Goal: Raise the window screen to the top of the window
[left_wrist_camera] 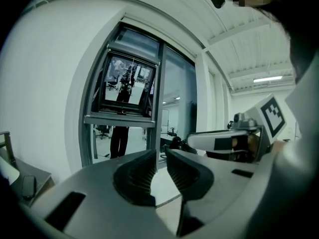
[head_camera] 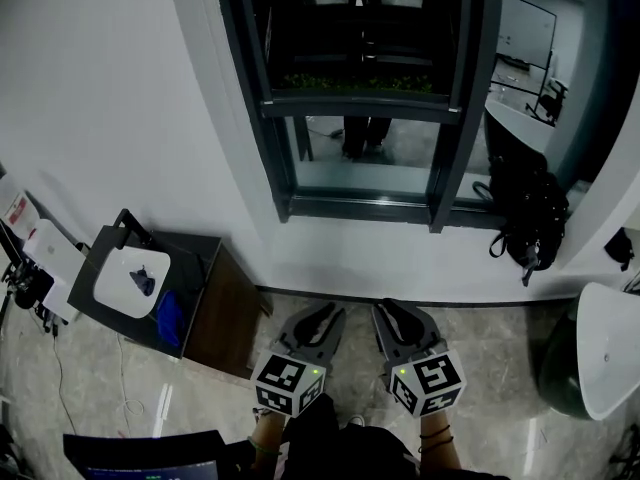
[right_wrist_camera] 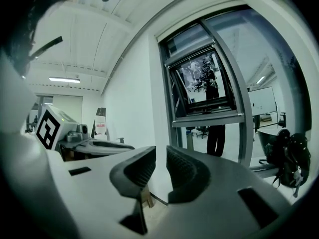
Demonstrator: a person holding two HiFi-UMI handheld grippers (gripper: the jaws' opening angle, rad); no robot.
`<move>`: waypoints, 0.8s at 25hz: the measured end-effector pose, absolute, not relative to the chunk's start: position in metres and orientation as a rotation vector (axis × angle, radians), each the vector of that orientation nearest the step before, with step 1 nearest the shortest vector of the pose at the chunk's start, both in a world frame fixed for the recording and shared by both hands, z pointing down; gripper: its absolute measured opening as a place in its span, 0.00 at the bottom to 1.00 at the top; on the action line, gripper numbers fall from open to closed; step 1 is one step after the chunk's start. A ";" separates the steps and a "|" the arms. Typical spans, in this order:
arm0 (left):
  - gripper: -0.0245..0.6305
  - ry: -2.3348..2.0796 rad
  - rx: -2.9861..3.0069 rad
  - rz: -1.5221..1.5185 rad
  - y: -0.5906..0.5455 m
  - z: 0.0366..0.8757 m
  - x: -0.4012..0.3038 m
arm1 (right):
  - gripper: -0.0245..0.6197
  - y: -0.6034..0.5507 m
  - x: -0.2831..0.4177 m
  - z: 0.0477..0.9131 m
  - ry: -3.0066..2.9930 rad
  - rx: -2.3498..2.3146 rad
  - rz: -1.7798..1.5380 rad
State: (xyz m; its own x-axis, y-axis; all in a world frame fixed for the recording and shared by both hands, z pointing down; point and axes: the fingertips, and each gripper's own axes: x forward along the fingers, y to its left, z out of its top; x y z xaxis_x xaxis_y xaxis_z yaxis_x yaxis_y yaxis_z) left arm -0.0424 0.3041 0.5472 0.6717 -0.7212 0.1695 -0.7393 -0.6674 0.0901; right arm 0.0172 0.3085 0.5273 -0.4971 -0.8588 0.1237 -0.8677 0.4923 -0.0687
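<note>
The window has a dark frame set in a white wall, straight ahead of me. A horizontal dark rail crosses it partway up, and the glass reflects a standing person. The same rail shows in the left gripper view and in the right gripper view. My left gripper and right gripper hang side by side low over the floor, well short of the window. Both point at it. Each one, the left gripper and the right gripper, has its jaws close together with nothing between them.
A dark low cabinet stands at the left wall with a white tray and a blue object on it. A black backpack leans under the window at the right. A white rounded tub is at the far right.
</note>
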 end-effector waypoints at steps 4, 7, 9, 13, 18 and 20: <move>0.14 -1.211 2.723 0.178 0.317 0.548 -0.045 | 0.14 0.320 0.018 0.528 -2.652 1.541 0.196; 0.14 -1.218 2.720 0.178 0.323 0.546 -0.045 | 0.14 0.324 0.020 0.528 -2.644 1.539 0.195; 0.14 -1.221 2.719 0.174 0.326 0.544 -0.045 | 0.14 0.326 0.021 0.526 -2.646 1.536 0.193; 0.14 -1.223 2.726 0.167 0.330 0.541 -0.045 | 0.14 0.329 0.019 0.524 -2.650 1.531 0.181; 0.14 -1.231 2.733 0.170 0.335 0.540 -0.043 | 0.14 0.332 0.020 0.522 -2.652 1.531 0.168; 0.14 -1.235 2.730 0.169 0.335 0.540 -0.043 | 0.14 0.332 0.020 0.523 -2.651 1.527 0.166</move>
State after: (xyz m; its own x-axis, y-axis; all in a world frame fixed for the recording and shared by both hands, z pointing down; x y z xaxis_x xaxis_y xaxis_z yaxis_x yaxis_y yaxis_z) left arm -0.0433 0.3352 0.5402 0.6566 -0.7371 0.1597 -0.7529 -0.6531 0.0810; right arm 0.0200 0.3317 0.5228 -0.5009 -0.8571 0.1206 -0.8654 0.4980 -0.0553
